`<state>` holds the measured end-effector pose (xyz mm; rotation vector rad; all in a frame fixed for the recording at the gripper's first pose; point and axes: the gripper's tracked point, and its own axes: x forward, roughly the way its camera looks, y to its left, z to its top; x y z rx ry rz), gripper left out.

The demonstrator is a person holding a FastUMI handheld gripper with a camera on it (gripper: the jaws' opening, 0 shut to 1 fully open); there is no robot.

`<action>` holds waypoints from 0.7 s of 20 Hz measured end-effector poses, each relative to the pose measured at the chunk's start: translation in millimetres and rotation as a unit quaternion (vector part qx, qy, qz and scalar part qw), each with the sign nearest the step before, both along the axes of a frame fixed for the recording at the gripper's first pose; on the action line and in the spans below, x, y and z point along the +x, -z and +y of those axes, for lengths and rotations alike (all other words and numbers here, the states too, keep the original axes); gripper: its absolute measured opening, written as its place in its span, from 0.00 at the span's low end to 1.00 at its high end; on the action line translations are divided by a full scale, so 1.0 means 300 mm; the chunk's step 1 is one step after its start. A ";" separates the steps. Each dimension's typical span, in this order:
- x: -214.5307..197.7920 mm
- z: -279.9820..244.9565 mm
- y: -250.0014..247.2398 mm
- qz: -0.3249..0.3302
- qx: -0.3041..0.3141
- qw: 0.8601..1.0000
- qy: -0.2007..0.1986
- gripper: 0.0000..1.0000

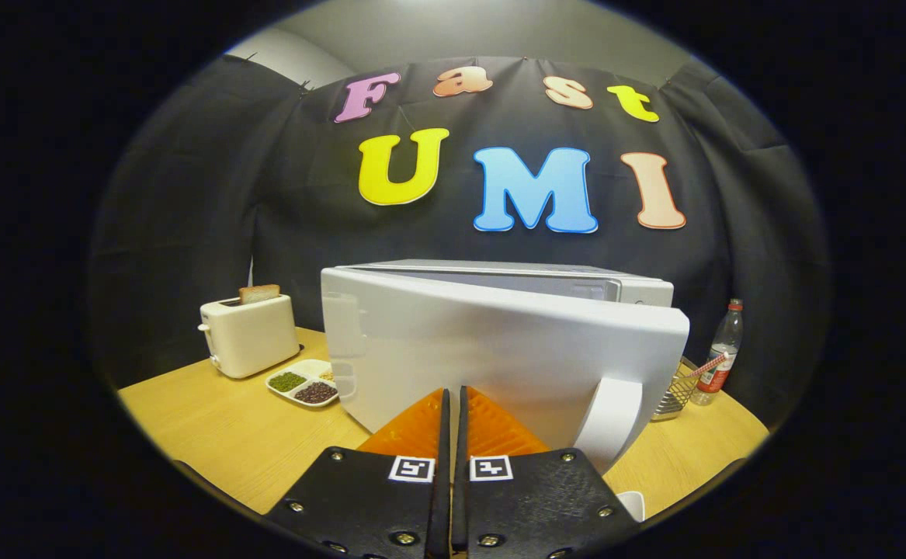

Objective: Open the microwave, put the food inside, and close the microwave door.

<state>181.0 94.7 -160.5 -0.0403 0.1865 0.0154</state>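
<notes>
On the wooden worktop [212, 435] we found the microwave [499, 341] standing square ahead of the hand-held gripper [453, 400], its white door [484, 357] swung partway out on hinges at the toaster side, so that the free edge with its curved handle [612, 423] stood nearest the fingers. We held the fingers pressed together with nothing between them, their tips right at the door's outer face; we could not tell whether they touched it. That pose suited pushing a panel, not picking something up, and we judged the door was being nudged on its swing (which way, one moment could not say). The cavity lay hidden behind the door, so whether the food was already inside we could not tell.

Beside the microwave sat a white toaster [249, 335] with a slice of toast [259, 293] standing up out of its slot. Just in front of it lay a divided dish [303, 383], green beans in one compartment, dark beans in another, something pale in a third. Beyond the handle stood a wire basket [676, 396] and, near it, a plastic bottle [723, 353]; what the basket held was too small to name.
</notes>
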 end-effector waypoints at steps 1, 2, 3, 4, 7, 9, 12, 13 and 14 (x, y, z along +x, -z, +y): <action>0.025 -0.011 -0.008 -0.005 -0.013 1.000 0.008 0.03; 0.053 -0.021 0.000 -0.003 -0.028 0.999 0.014 0.03; 0.077 -0.037 0.002 -0.003 -0.038 0.999 0.023 0.03; 0.099 -0.051 0.007 0.002 -0.037 0.999 0.032 0.03; 0.165 -0.087 0.024 0.021 -0.014 0.998 0.056 0.02; 0.205 -0.127 0.031 0.032 -0.020 0.997 0.074 0.02; 0.260 -0.158 0.038 0.035 -0.022 0.995 0.091 0.03; 0.279 -0.165 0.050 0.041 -0.032 0.994 0.095 0.02; 0.291 -0.169 0.043 0.034 -0.041 0.994 0.099 0.02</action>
